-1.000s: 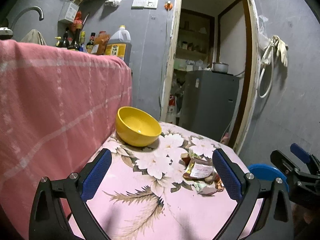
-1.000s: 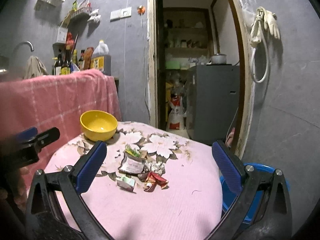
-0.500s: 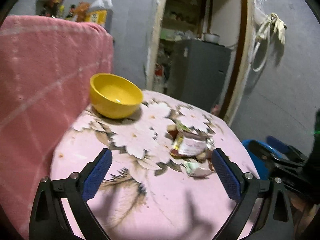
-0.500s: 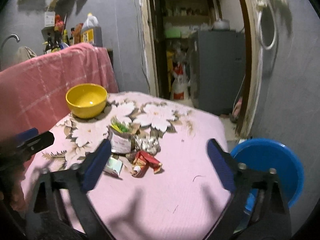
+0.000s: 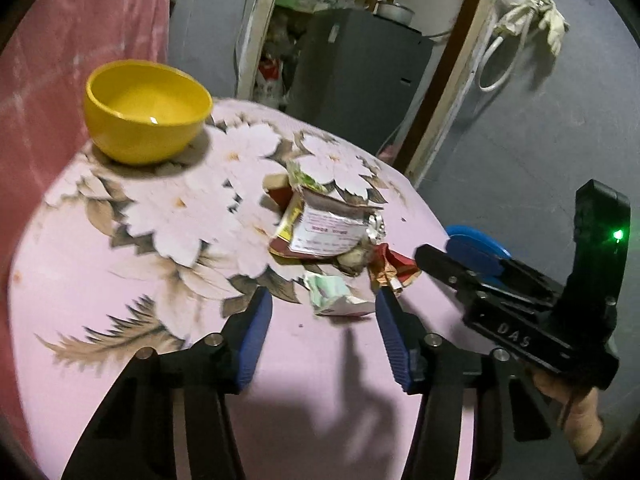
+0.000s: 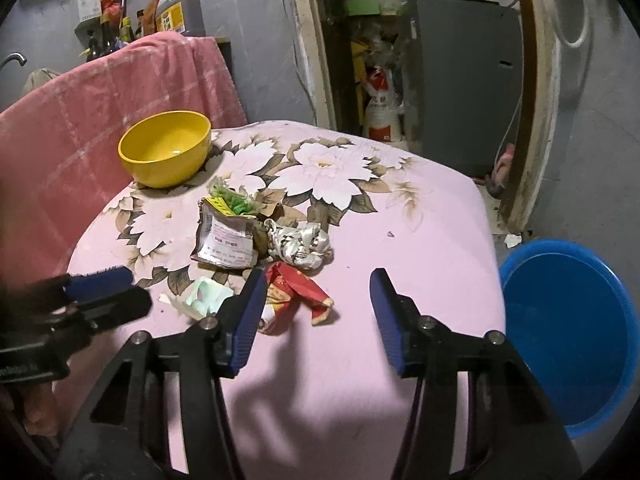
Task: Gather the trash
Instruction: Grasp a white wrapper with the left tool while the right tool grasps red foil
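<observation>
1. The trash lies in a small heap mid-table on the flowered pink cloth: a printed packet (image 6: 226,238), crumpled foil (image 6: 300,244), a red wrapper (image 6: 296,290) and a pale green wrapper (image 5: 334,298)
2. Left claw (image 5: 324,332) is closing, nothing pinched yet; the green wrapper sits just ahead of its tips
3. Right claw (image 6: 318,312) is closing too, holding nothing, the red wrapper by its left finger
4. A yellow bowl (image 6: 166,148) stands behind the heap; a blue basin (image 6: 568,332) sits beside the table (image 6: 420,248)

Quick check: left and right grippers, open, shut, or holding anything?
Left gripper: closing, empty, green wrapper just ahead.
Right gripper: closing, empty, near red wrapper.
</observation>
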Demonstrator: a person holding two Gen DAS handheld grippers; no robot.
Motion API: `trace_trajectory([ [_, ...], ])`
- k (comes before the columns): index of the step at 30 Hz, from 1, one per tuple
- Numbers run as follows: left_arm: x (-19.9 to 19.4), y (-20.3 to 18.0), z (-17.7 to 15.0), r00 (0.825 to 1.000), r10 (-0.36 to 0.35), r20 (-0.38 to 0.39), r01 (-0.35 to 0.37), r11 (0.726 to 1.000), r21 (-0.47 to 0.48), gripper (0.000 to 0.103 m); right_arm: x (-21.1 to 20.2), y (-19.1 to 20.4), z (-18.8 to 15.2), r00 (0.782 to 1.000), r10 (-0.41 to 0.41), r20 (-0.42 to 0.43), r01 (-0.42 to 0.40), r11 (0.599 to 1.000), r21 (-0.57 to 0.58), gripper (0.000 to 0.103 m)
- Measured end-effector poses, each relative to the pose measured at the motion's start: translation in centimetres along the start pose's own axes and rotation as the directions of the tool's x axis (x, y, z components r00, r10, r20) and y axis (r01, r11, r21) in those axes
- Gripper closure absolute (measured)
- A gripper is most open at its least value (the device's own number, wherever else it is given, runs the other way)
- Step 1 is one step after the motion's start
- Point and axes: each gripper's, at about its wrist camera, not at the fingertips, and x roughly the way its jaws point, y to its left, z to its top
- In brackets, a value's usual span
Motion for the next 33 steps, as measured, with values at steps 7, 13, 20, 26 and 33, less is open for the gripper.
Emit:
trace_trajectory([
  [7,1.5,0.0,0.0,0.997,-0.039,-0.066,0.036,0.999,-0.040,0.072,2.1,-0.3,0.0,0.998,0.024,-0.064,-0.023,1.000,0.014,0.032],
  [13,1.8,-0.1,-0.2,0.996,-0.039,-0.081,0.035,0.998,-0.042,0.079,2.8,-0.8,-0.4,0.995,0.053,-0.089,-0.049,0.998,0.045,0.040],
  [20,2.4,0.1,-0.2,0.993,-0.053,-0.102,0.047,0.997,-0.061,0.093,3.1,-0.7,-0.5,0.993,0.064,-0.101,-0.060,0.998,0.036,0.060],
  [26,2.5,0.5,-0.2,0.992,-0.069,-0.110,0.059,0.994,-0.092,0.101,3.1,-0.3,-0.9,0.992,0.063,-0.110,-0.061,0.998,0.015,0.068],
  [33,1.6,0.2,-0.1,0.996,-0.038,-0.082,0.032,0.997,-0.075,0.103,2.3,0.3,-1.2,0.995,0.043,-0.093,-0.045,0.999,-0.021,0.072],
])
